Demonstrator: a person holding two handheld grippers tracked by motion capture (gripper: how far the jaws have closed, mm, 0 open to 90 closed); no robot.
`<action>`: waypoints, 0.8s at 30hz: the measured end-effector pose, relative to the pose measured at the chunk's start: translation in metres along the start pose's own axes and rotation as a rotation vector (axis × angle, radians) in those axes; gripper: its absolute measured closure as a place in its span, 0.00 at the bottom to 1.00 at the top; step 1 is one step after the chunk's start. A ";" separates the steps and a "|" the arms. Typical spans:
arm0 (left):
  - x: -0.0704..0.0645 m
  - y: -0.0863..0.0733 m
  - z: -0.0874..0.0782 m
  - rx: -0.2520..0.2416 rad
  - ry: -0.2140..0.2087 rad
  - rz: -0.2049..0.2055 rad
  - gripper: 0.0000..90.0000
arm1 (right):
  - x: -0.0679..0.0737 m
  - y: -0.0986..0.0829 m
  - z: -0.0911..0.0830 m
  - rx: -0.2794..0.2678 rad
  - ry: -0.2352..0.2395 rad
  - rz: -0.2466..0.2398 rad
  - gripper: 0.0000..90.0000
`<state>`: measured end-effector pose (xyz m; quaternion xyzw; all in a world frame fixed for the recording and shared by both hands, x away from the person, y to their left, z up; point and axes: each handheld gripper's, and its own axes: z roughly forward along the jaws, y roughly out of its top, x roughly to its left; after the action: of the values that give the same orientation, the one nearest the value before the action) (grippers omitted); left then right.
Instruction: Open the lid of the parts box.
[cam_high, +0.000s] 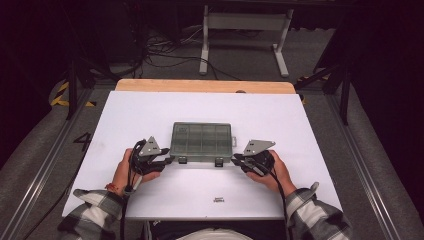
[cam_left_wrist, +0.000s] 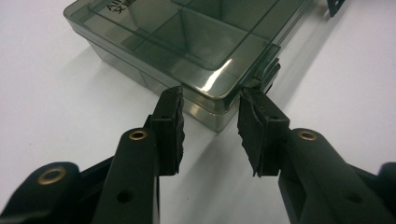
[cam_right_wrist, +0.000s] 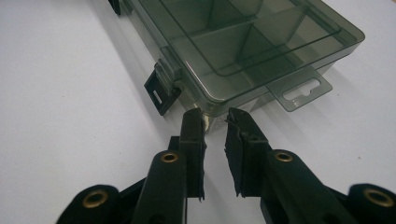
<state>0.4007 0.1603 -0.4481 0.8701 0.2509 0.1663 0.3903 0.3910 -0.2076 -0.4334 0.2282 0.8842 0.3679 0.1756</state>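
A translucent grey-green compartment box (cam_high: 201, 141) lies shut in the middle of the white tabletop (cam_high: 150, 115). My left gripper (cam_high: 167, 161) is at its near left corner and my right gripper (cam_high: 236, 161) at its near right corner. In the left gripper view the box corner (cam_left_wrist: 217, 100) sits between the tips of my open left gripper (cam_left_wrist: 210, 116), beside a dark latch (cam_left_wrist: 268, 70). In the right gripper view my right gripper (cam_right_wrist: 215, 122) stands narrowly open, its tips at the box corner (cam_right_wrist: 210, 100). A black latch (cam_right_wrist: 161, 93) hangs down to the left and a hang tab (cam_right_wrist: 299, 88) sticks out to the right.
A small dark label (cam_high: 218, 200) lies near the table's front edge. A wooden strip (cam_high: 205, 86) runs along the far edge. Beyond it a white frame (cam_high: 245, 30) and cables rest on the floor. Metal rails (cam_high: 45, 165) flank the table.
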 end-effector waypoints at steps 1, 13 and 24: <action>0.001 0.000 0.000 0.000 -0.001 -0.003 0.67 | 0.000 0.000 0.001 0.009 -0.002 -0.003 0.85; 0.001 -0.001 0.001 0.008 -0.007 -0.009 0.71 | -0.003 0.000 0.007 0.032 0.020 0.013 0.85; 0.001 -0.001 0.001 0.011 -0.011 0.000 0.74 | -0.005 -0.001 0.005 0.021 0.017 0.026 0.86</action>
<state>0.4016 0.1609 -0.4491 0.8730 0.2498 0.1602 0.3871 0.3975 -0.2079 -0.4371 0.2381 0.8864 0.3628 0.1611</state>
